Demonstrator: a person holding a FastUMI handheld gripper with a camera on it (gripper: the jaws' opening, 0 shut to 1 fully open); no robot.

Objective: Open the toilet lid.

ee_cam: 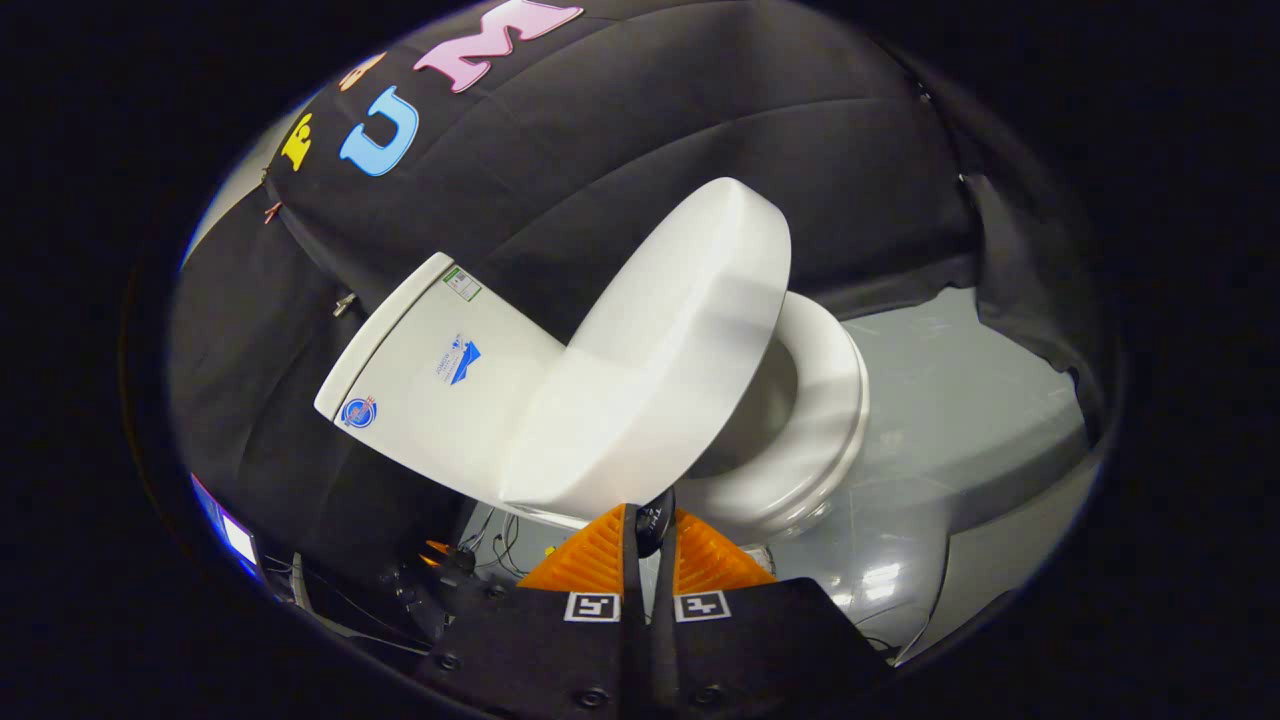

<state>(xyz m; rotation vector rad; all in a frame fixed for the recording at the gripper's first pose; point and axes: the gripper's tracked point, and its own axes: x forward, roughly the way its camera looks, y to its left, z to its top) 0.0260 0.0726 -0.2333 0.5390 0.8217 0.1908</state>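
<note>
A white toilet stands ahead of me, seen tilted. Its lid (pixel 660 340) is raised about halfway, standing at a slant above the white seat ring (pixel 825 410), so part of the bowl opening shows beneath it. The tank (pixel 440 370) with several stickers sits behind the lid. My gripper (pixel 652 522) is at the lid's front rim, its fingers (pixel 595 555) nearly together. A small dark tab (pixel 655 518) on that rim is pinched between them. How the tab joins the lid is hidden by the fingertips.
Grey glossy floor (pixel 960 400) spreads beyond and beside the seat. Black cloth walls close in behind the tank and on both sides. Cables (pixel 500 540) and a lit screen (pixel 238 538) lie low beside the toilet's base.
</note>
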